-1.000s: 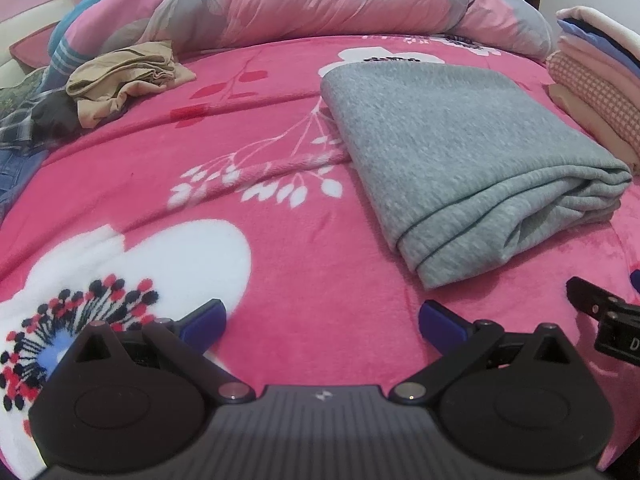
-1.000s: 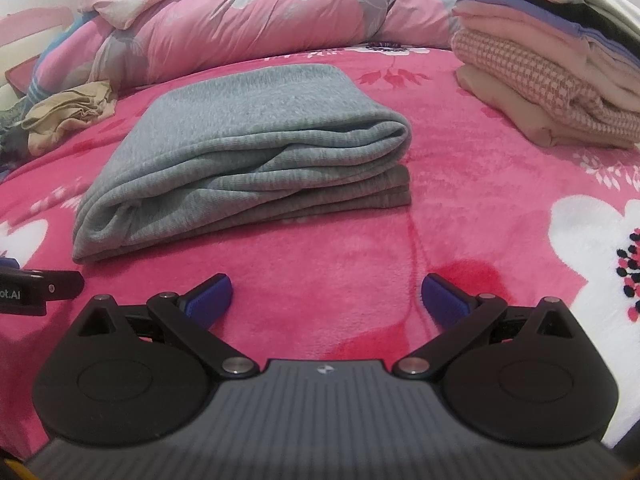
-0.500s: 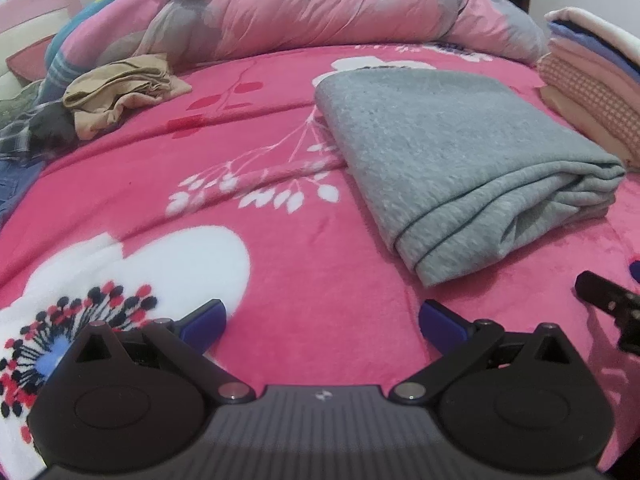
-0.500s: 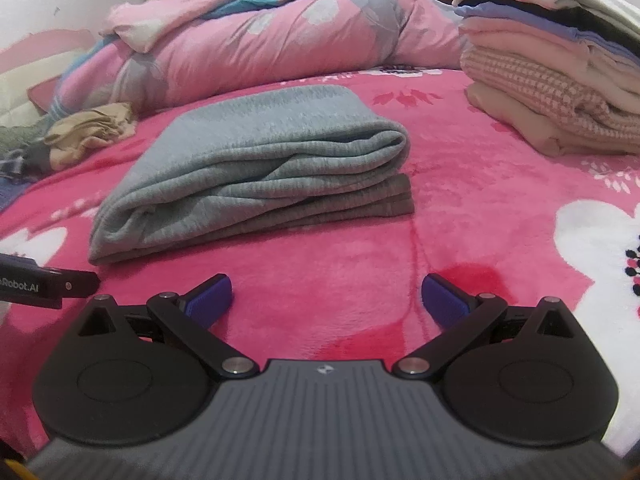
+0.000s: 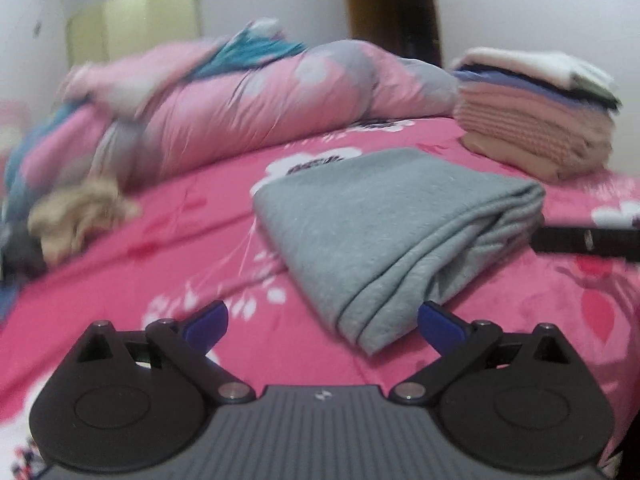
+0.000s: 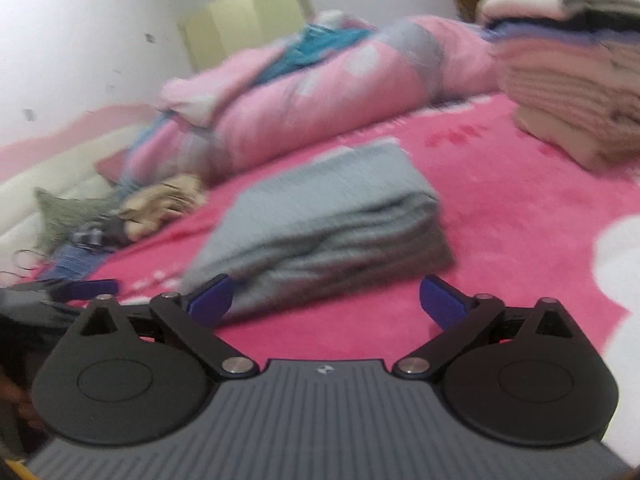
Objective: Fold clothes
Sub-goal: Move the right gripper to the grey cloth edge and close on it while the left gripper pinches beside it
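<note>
A pink fleece blanket (image 5: 168,248) with white flower prints covers the bed, soft and plush. At the far side lies a puffy pink quilt (image 5: 256,116), rolled in a long ridge across the view, with grey and teal patches. To the right stands a stack (image 5: 536,120) of folded clothes, flat layers in beige, ribbed pink, blue and white.

In the middle of the blanket lies the grey garment (image 5: 384,220), a folded knit rectangle of several thick layers. In the left wrist view its long axis runs from the near edge away toward the quilt, with the rounded fold along its right side and a layered corner just ahead of the left gripper (image 5: 322,316).

A crumpled beige cloth (image 5: 80,212) sits at the left, well apart.

The left gripper's jaws stand wide and empty. The right gripper (image 6: 326,294) is also released; its jaws have just been closing slightly, nothing between them.
</note>
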A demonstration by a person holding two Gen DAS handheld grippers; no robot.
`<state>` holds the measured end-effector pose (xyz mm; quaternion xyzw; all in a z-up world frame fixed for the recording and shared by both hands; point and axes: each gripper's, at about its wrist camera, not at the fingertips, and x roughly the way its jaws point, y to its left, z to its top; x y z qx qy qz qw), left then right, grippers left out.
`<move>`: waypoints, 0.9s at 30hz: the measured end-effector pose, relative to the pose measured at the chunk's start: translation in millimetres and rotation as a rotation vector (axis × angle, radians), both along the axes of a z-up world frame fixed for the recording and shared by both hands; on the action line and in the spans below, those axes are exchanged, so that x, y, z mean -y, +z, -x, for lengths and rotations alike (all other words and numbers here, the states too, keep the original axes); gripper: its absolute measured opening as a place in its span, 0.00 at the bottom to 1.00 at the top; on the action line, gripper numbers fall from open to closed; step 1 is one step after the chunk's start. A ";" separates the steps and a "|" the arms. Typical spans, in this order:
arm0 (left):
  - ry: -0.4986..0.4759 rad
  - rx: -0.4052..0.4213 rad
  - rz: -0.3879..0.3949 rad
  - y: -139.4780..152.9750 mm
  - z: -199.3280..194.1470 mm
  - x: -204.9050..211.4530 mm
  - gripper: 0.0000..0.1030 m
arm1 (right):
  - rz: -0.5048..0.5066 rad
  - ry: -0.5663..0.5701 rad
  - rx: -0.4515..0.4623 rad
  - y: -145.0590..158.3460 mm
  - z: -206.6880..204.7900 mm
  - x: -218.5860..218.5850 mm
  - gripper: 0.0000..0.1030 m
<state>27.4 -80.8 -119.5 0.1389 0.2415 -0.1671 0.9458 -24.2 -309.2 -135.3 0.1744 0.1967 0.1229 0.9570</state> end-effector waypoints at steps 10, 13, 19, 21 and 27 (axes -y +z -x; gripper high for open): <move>-0.077 0.016 -0.055 -14.5 -12.3 15.6 0.79 | -0.355 0.192 -0.148 -0.7 -48.9 -14.2 0.42; -0.094 0.027 -0.051 -15.6 -12.8 14.9 0.73 | -0.376 0.189 -0.212 -3.7 -65.4 -22.2 0.30; -0.104 0.050 -0.003 -12.0 -12.8 8.3 0.71 | -0.435 0.174 -0.227 -6.6 -70.4 -22.8 0.08; -0.111 0.054 0.023 -9.1 -12.4 5.6 0.71 | -0.470 0.182 -0.209 -6.1 -67.2 -17.9 0.06; -0.105 0.048 0.083 -2.4 -18.9 1.4 0.71 | -0.569 0.196 -0.201 -8.5 -72.4 -10.1 0.04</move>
